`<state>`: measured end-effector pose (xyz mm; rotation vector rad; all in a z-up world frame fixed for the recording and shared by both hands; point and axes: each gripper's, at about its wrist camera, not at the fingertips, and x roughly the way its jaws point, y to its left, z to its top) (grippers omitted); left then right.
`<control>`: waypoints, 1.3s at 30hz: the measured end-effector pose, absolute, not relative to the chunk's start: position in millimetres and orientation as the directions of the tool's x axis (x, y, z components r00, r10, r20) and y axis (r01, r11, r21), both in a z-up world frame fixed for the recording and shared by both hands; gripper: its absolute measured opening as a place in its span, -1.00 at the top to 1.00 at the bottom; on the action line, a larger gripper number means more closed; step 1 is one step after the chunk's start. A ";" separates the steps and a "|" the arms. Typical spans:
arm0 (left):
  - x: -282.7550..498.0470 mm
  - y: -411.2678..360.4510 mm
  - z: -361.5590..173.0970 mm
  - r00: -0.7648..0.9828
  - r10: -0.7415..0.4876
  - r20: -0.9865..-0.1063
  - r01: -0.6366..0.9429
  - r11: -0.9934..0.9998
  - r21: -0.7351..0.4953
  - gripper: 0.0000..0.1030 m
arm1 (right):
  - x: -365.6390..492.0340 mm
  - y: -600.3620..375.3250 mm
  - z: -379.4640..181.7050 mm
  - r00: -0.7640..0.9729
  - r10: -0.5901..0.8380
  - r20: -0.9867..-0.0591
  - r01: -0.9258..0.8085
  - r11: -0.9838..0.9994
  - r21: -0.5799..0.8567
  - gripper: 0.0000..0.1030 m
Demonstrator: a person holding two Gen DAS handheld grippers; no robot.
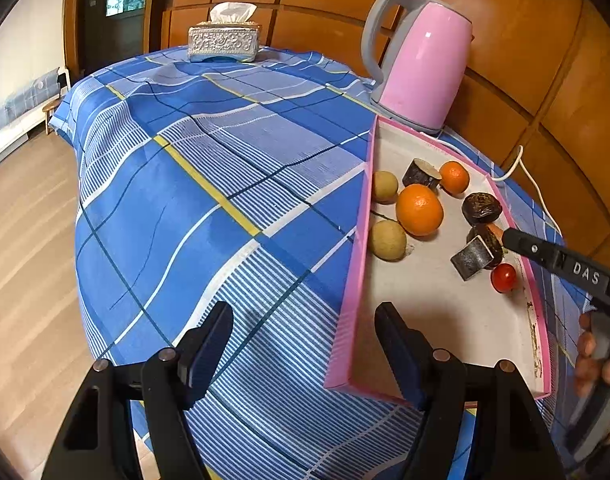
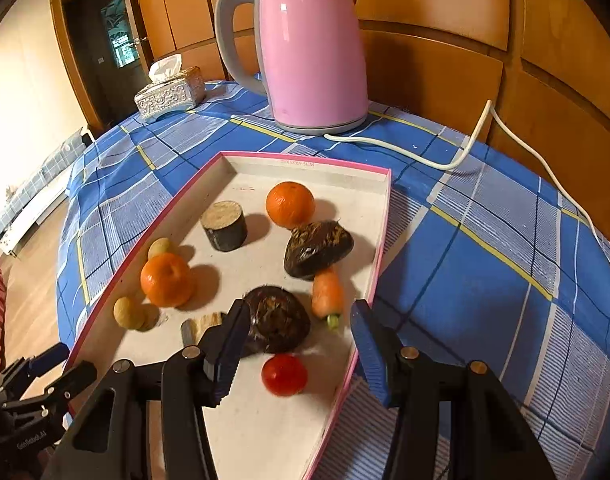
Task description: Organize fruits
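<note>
- I held my left gripper (image 1: 303, 344) over the near edge of a table covered by a blue checked cloth (image 1: 209, 184). Its jaws stood apart with nothing between them, one finger over the cloth, the other over the near corner of the tray.
- My right gripper (image 2: 295, 338) hung over the tray's near end. Its jaws stood apart, gripping nothing. The left finger sat against a dark brown rounded fruit (image 2: 279, 318); the right finger was over the tray's right rim.
- The fruits lay in a shallow white tray with a pink rim (image 2: 305, 159).
- Between my right jaws, nearer me, lay a small red tomato (image 2: 284, 374).
- A small carrot (image 2: 327, 294) lay just right of the dark fruit, touching a second dark fruit (image 2: 317, 248).
- Two oranges (image 2: 167, 279) (image 2: 289, 204), two small tan round fruits (image 2: 129, 312) (image 2: 159, 247), and a dark cut cylinder piece (image 2: 224, 226) filled the rest.
- Behind the tray stood a pink kettle (image 2: 313, 48) and, further left, a tissue box (image 2: 171, 90).
</note>
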<state>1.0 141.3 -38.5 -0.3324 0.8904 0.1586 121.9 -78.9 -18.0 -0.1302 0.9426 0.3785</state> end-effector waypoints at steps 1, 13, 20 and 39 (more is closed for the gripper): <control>0.5 141.0 -37.8 0.623 -0.002 -0.782 -0.271 0.937 -0.218 -0.44 | 118.9 -79.6 -17.4 0.530 0.260 -0.807 -0.370 0.927 0.056 -0.03; -6.0 129.5 -23.1 0.658 0.009 -0.753 -0.241 0.950 -0.199 -0.54 | 75.8 -87.6 -6.1 0.593 0.231 -0.771 -0.322 0.946 0.036 -0.03; -11.4 117.2 -9.5 0.693 0.020 -0.720 -0.207 0.963 -0.172 -0.66 | 42.4 -103.4 1.0 0.661 0.159 -0.733 -0.226 0.974 0.007 -0.12; -22.4 91.6 14.0 0.740 0.052 -0.670 -0.175 0.978 -0.117 -0.99 | 11.0 -126.2 4.0 0.722 0.045 -0.691 -0.111 0.993 -0.051 -0.15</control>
